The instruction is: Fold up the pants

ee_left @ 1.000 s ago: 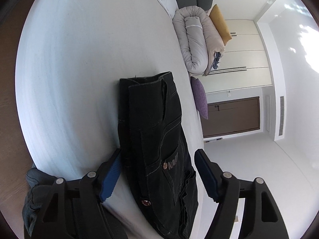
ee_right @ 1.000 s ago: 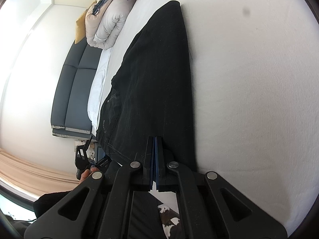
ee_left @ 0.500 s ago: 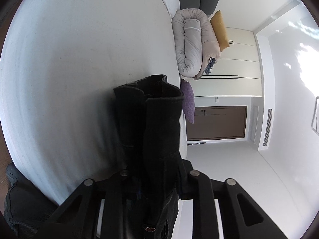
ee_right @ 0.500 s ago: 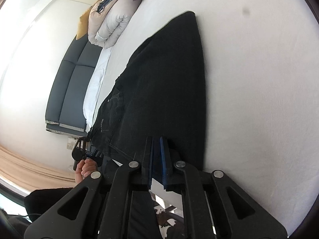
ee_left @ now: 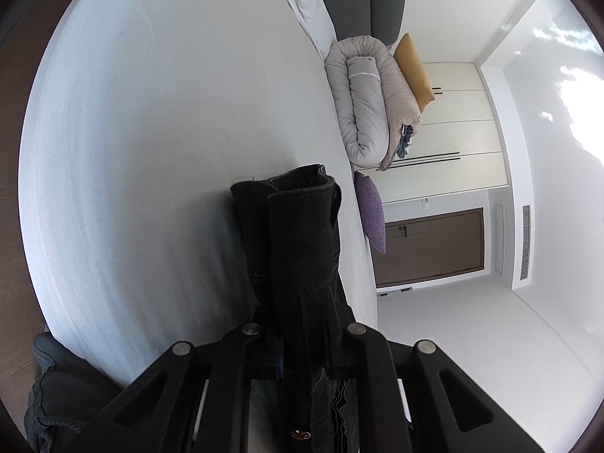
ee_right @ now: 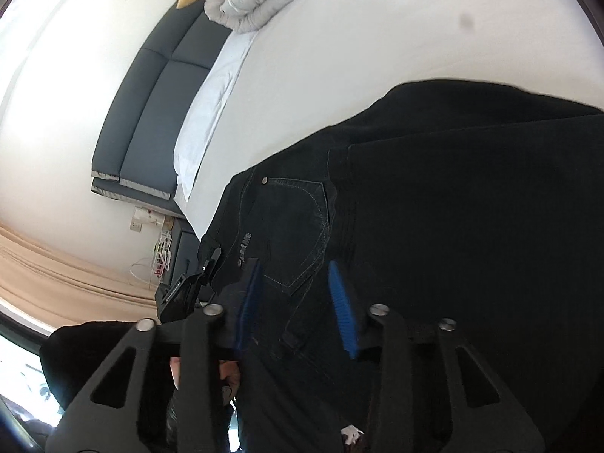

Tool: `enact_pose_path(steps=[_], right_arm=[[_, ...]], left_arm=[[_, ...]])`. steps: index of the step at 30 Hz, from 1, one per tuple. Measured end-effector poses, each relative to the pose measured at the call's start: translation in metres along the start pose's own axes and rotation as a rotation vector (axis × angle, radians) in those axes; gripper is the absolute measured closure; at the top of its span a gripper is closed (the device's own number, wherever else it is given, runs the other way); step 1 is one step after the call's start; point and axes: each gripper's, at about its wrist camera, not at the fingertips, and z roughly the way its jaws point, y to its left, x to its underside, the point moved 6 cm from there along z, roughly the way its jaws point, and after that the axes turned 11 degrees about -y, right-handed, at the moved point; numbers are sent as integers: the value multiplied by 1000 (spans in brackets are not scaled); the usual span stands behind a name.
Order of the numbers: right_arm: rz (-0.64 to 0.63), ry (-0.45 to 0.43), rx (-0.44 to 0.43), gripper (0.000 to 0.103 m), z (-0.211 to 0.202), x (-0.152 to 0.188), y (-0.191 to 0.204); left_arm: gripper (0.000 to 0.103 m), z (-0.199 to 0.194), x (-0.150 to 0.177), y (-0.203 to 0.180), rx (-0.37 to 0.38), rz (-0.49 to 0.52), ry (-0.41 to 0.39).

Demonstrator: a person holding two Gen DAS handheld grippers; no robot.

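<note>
Black jeans (ee_right: 453, 204) lie on the white bed (ee_right: 339, 37), with the leg part folded over the seat part. My right gripper (ee_right: 294, 305) is open, its blue pads (ee_right: 341, 309) just above the back pocket (ee_right: 298, 226). My left gripper (ee_left: 302, 343) is shut on the waistband end of the jeans (ee_left: 298, 234) and holds the bunched cloth up off the bed (ee_left: 151, 151). Its fingertips are hidden in the fabric.
A rolled grey duvet (ee_left: 370, 102), a yellow cushion (ee_left: 413, 68) and a purple cushion (ee_left: 372, 211) lie at the far side of the bed. A dark headboard (ee_right: 158, 87) and white pillow (ee_right: 211, 102) are at the head. A brown door (ee_left: 434, 245) is beyond.
My left gripper closed on the waistband end and lifted it. My right gripper let go of the leg end, opened, and now hovers over the folded-over jeans.
</note>
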Motion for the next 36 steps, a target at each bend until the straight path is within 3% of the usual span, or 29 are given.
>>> enact_pose_path(steps=[2, 7, 9, 10, 13, 19, 21, 22, 23, 25, 27, 30, 36], right_arm=[[3, 37, 19, 79, 26, 2, 1], [26, 62, 44, 79, 63, 1, -5], [59, 71, 83, 89, 74, 3, -17], [77, 68, 92, 102, 77, 5, -24], [123, 41, 59, 103, 78, 7, -38], [49, -20, 57, 103, 79, 10, -32], [68, -59, 11, 96, 64, 10, -27], [71, -92, -7, 80, 54, 9, -25], [78, -133, -33, 54, 40, 9, -23], [123, -210, -85, 39, 13, 7, -26], [191, -249, -121, 37, -13, 5, -37], [308, -212, -200, 37, -39, 7, -60], [416, -276, -270, 37, -82, 13, -103]], left_arm=[[89, 0, 0, 0, -2, 8, -5], [89, 1, 1, -3, -10, 46, -12], [89, 1, 1, -3, -10, 50, -12], [90, 1, 1, -4, -11, 56, -12], [90, 3, 2, -9, -14, 88, -14], [91, -1, 6, -51, -7, 259, -16], [91, -4, 16, -83, 1, 394, -14], [91, -4, 24, -103, 8, 478, -10], [91, -4, 34, -118, 15, 546, -3], [91, -1, 64, -153, 35, 717, 23], [91, 2, 101, -178, 52, 865, 59], [91, 9, 176, -197, 52, 1146, 128], [91, 23, 304, -159, 1, 1576, 303]])
